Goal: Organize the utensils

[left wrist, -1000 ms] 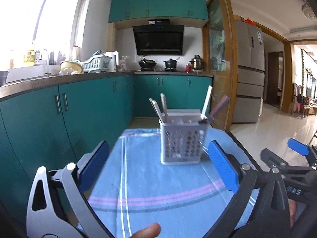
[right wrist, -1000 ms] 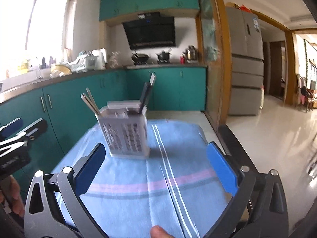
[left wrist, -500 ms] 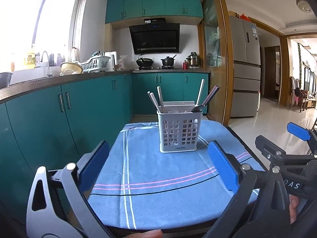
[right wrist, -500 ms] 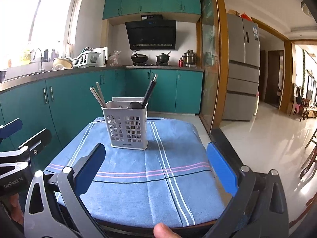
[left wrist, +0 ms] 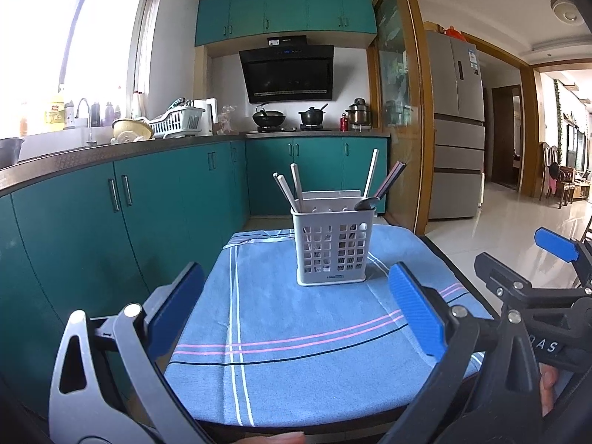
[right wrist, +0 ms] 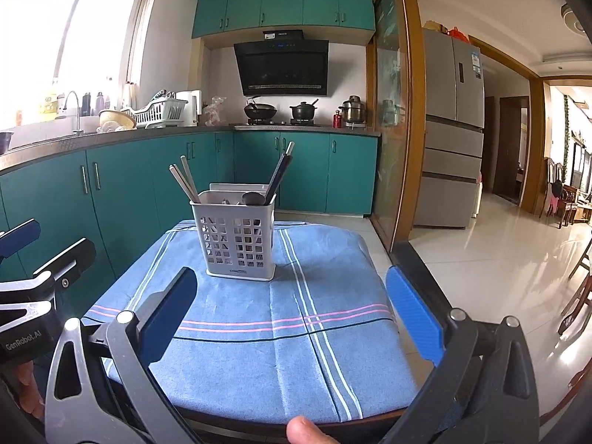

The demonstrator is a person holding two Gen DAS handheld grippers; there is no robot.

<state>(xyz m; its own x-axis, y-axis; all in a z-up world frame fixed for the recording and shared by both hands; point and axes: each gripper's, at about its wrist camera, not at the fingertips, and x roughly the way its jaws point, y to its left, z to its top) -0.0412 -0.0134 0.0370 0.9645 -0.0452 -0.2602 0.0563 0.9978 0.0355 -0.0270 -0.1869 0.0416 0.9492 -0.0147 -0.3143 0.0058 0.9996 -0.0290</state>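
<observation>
A grey perforated utensil holder stands upright on a blue striped cloth covering a small table. Chopsticks, a dark spoon and other handles stick out of its top. My left gripper hangs open before the table's near edge, well short of the holder, nothing between its fingers. My right gripper is open and empty too, likewise back from the holder. Each gripper shows at the side of the other's view.
Teal cabinets under a counter run along the left and back, with a sink, a dish rack and pots on a stove. A glass door frame, a fridge and tiled floor lie to the right.
Both grippers have drawn back from the holder toward the near table edge and risen a little; the holder now looks smaller and farther. Both have stayed open and empty.
</observation>
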